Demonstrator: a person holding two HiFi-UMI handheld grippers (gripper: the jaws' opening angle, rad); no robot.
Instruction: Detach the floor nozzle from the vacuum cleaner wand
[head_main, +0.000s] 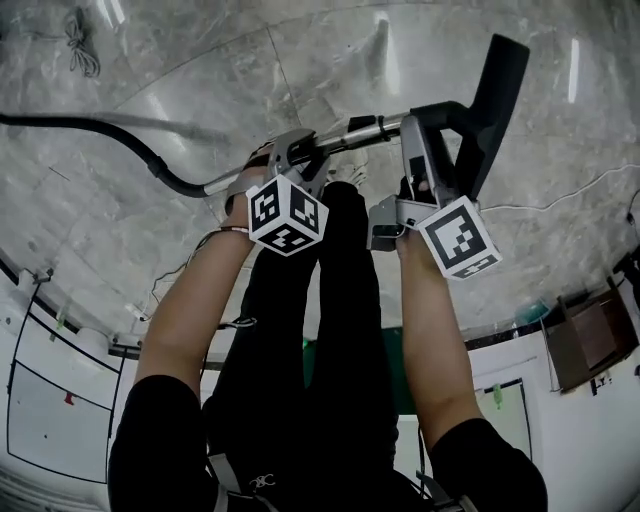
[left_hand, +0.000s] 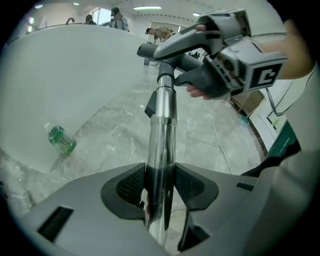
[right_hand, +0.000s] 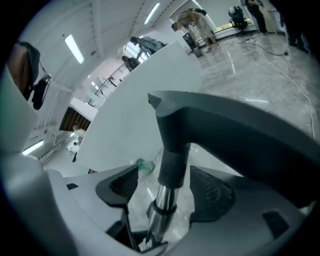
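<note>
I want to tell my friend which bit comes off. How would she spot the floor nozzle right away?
Look down at the grey marble floor and follow the black hose to the shiny metal wand. At the wand's other end is the floor nozzle: a long, flat black bar set across it, much wider than the thin silver tube or the round hose.

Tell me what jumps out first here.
The chrome wand held up across the middle of the head view, black hose trailing left and the black floor nozzle sticking up at right. The left gripper is clamped on the wand; the right gripper stands open around the nozzle's neck, pads clear of it. A green bottle lies on the marble floor, left in the left gripper view.
</note>
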